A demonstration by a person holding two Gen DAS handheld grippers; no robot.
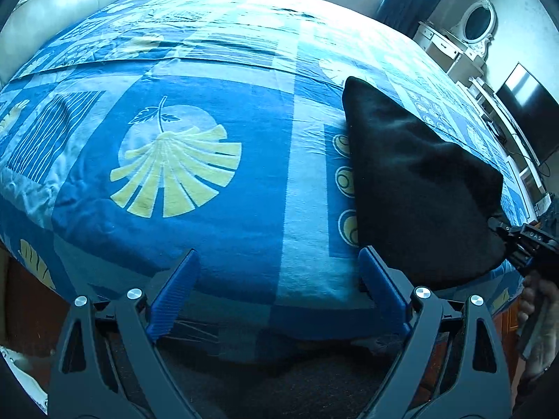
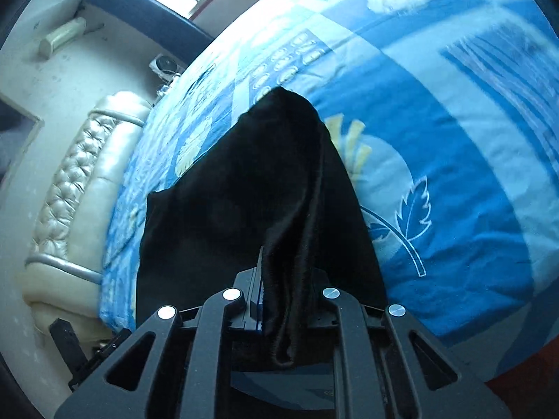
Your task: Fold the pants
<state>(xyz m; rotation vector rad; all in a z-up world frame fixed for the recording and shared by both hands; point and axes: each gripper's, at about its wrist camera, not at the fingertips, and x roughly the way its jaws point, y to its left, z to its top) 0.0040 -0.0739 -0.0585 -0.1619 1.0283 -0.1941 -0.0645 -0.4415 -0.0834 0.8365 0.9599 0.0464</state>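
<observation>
A: Where are the black pants (image 1: 412,181)?

B: On the blue patterned bedspread (image 1: 216,244), toward the right side of the bed in the left wrist view, partly lifted into a peak. One edge is bunched up and pulled toward the right gripper (image 2: 279,300).

A: So the right one has them?

B: Yes. Its fingers are clenched on a gathered fold of the dark fabric, which hangs down between them in the right wrist view.

A: And the left gripper (image 1: 279,293)?

B: Released. Its blue fingers (image 1: 178,289) stand wide apart above the near edge of the bed, with nothing between them. The right finger sits just beside the pants' lower edge.

A: Anything else around?

B: A padded cream headboard (image 2: 73,188) and a white dressing table (image 1: 457,42).
</observation>
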